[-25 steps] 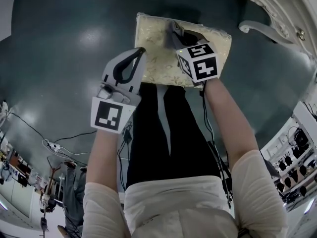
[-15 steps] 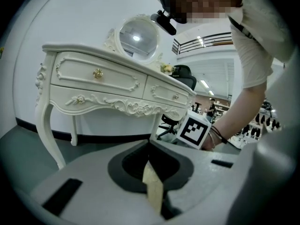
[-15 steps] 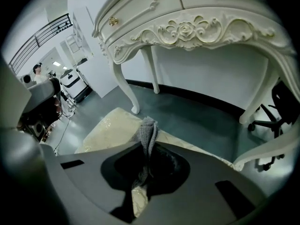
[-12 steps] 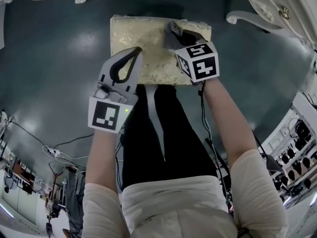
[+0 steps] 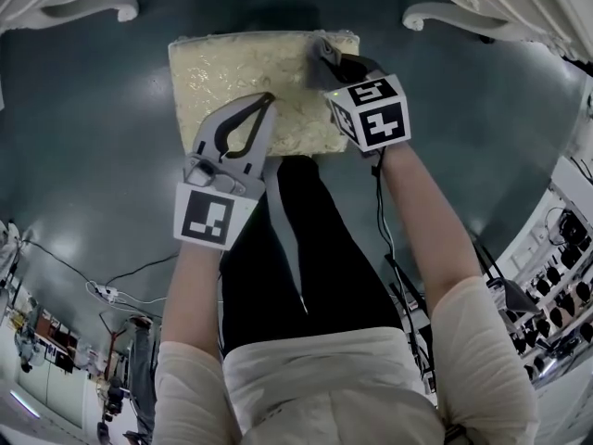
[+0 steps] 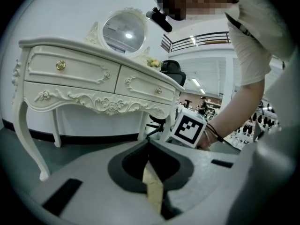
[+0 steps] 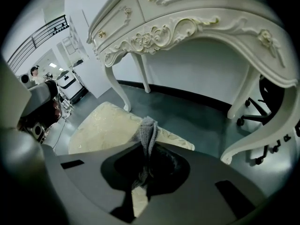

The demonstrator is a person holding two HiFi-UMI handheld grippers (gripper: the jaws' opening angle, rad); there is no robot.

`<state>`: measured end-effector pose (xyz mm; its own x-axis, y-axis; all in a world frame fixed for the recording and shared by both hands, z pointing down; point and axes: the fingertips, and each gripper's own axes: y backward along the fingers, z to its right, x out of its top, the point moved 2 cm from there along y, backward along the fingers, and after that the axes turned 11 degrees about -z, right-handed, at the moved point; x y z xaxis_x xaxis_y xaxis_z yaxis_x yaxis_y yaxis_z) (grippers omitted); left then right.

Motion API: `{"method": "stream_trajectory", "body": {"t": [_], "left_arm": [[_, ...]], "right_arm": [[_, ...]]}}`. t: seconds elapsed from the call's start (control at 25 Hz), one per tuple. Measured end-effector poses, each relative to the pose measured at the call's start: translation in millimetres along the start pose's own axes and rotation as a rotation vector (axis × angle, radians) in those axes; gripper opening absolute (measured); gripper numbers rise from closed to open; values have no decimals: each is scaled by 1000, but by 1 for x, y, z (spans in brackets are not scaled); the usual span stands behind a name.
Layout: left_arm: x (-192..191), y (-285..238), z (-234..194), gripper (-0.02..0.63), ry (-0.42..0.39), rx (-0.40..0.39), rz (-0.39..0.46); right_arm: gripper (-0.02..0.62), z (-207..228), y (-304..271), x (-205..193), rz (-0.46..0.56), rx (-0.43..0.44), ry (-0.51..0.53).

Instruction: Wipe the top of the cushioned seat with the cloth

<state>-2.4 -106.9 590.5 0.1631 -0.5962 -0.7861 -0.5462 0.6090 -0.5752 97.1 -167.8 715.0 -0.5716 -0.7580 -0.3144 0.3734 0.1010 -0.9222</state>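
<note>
Right gripper [image 7: 146,146] is clamping a grey knitted cloth [image 7: 148,125]. Its jaws are pressing together on the fabric, and a fold is sticking out past the tips toward 12 o'clock. The right gripper view is the one showing this grip; the head view is only giving a grey scrap ahead of the marker cube.

Left gripper [image 6: 149,143] is holding its jaws together, tips meeting, with nothing between them. A sliver of cream fabric is showing through the slot below the tips at 6 o'clock.

The square cream-gold brocade cushioned seat [image 5: 227,72] is sitting at 12 o'clock from the person in the head view. The cloth end is hanging over the seat's 2 o'clock corner, and whether it is touching I cannot tell. The left gripper's tips are hovering over the seat's 5 o'clock part, and the two grippers are sitting near each other.

The right gripper view is showing the seat spreading out toward 9 o'clock of the cloth.

The white carved dressing table [image 7: 187,27] is arching across 12 to 3 o'clock there. Only the left gripper view is showing its drawers with gold knobs and the oval white-framed mirror [image 6: 124,31] on top. The head view is catching just its curled legs at 11 and 1 o'clock.

The dark grey-green glossy floor [image 5: 93,156] is running under everything. A black office chair [image 6: 171,71] is standing past the table.
</note>
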Motion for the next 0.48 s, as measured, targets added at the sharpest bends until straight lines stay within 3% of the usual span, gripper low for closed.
{"method": "stream_trajectory", "body": {"t": [0.48], "left_arm": [[7,-11,40,3,-40,-24,-6]], "right_arm": [[31,44,34,-32,18,-94,-73]]}}
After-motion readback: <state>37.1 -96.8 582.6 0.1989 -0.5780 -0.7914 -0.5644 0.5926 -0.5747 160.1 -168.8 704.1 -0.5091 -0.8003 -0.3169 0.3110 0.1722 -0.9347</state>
